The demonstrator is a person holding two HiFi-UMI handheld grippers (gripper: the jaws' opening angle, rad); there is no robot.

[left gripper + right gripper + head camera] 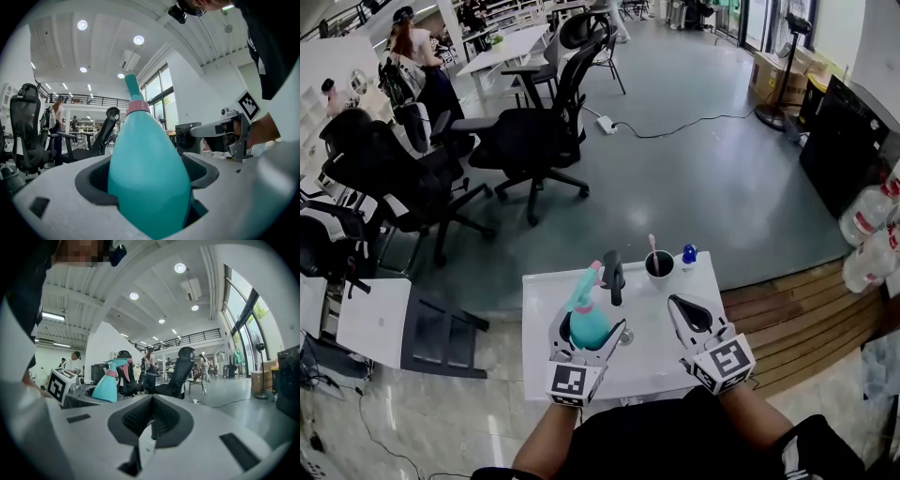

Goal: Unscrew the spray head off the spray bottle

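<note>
Held tight in left gripper [589, 330]: bottle [147, 173], standing up. Spray head [112, 365] on top, left of shut, empty right gripper [151, 420].

Left tool [589, 333] level, jaws clamped on the teal plastic spray bottle [150, 178]; right tool [689, 307] level beside it, jaws closed, empty.

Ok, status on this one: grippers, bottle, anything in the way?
Left gripper shut on spray bottle; right gripper shut, empty, alongside. Spray head on bottle. Cup behind, not blocking.
</note>
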